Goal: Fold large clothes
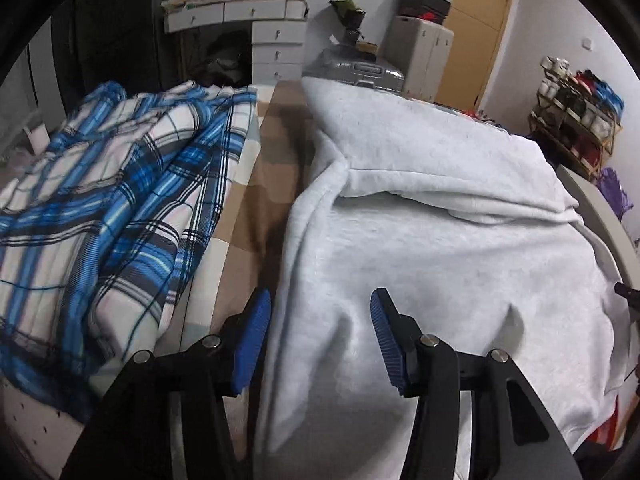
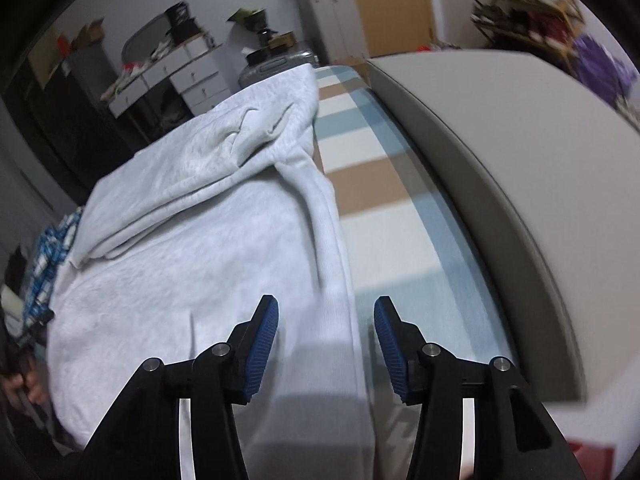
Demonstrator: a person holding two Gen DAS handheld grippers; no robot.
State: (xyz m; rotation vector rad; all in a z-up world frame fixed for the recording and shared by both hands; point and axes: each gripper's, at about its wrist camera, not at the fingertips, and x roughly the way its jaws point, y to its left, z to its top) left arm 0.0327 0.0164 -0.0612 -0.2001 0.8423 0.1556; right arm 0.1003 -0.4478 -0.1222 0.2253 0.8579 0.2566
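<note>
- Sweatshirt [image 1: 440, 240], pale grey, lies spread on the striped bed [image 2: 372, 184]; plaid garment [image 1: 112, 200] beside it
- my left tool [image 1: 320, 340] spread wide over its edge; holding nothing
- my right tool [image 2: 326, 344] likewise wide, empty

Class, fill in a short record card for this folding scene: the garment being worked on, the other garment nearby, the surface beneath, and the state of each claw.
Garment in work: light grey sweatshirt, spread out, upper part folded over
Other garment: blue plaid shirt, crumpled, to the left of the sweatshirt
Surface: striped bed cover, tan, white and pale blue
Left claw: open, over the sweatshirt's left edge
Right claw: open, over the sweatshirt's right edge
Held items: none
</note>
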